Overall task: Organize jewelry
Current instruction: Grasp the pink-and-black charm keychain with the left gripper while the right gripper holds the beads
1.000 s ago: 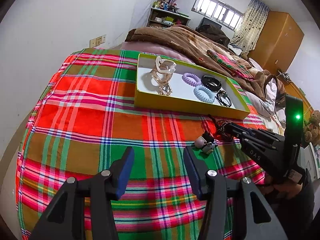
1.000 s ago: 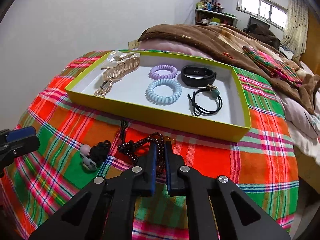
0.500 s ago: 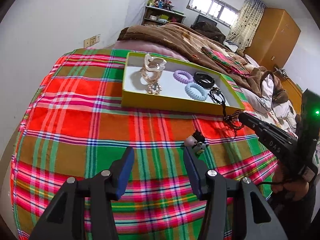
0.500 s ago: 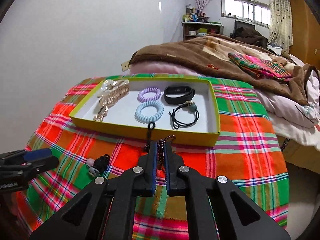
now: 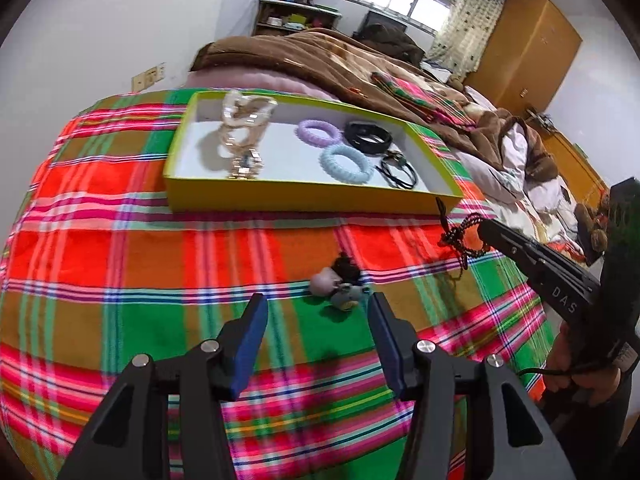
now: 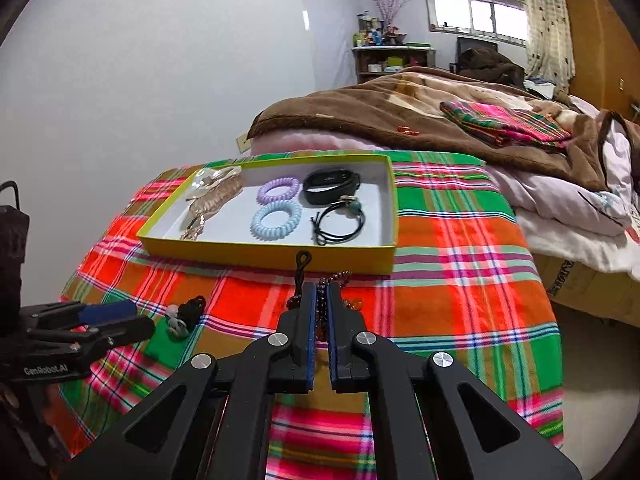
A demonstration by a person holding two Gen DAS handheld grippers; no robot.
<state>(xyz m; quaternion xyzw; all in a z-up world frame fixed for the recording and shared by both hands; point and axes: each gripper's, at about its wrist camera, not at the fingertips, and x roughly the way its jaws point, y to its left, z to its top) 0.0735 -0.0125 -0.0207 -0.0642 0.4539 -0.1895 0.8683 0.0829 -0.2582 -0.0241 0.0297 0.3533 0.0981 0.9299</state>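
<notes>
A dark beaded bracelet [image 6: 325,285] with a black cord loop hangs pinched in my right gripper [image 6: 319,292], lifted above the plaid cloth in front of the yellow tray [image 6: 268,254]. From the left wrist view the same bracelet [image 5: 460,236] dangles off the right gripper's tip [image 5: 486,230]. My left gripper [image 5: 316,312] is open, nothing between its blue pads, just short of a small hair tie with grey and black charms [image 5: 340,282]. The tray [image 5: 304,200] holds gold hair clips [image 5: 242,136], a purple coil tie [image 5: 318,131], a blue coil tie [image 5: 345,162], a black band [image 5: 368,136] and a black elastic [image 5: 398,170].
The tray lies on a plaid cloth [image 5: 120,240] spread over a bed. A brown blanket [image 6: 400,120] and crumpled bedding lie behind and to the right. The cloth's right edge drops off to the floor [image 6: 592,360]. A white wall stands to the left.
My right gripper has lifted the beaded bracelet off the cloth and carried it toward the tray's near wall. My left gripper has slid closer to the charm hair tie.
</notes>
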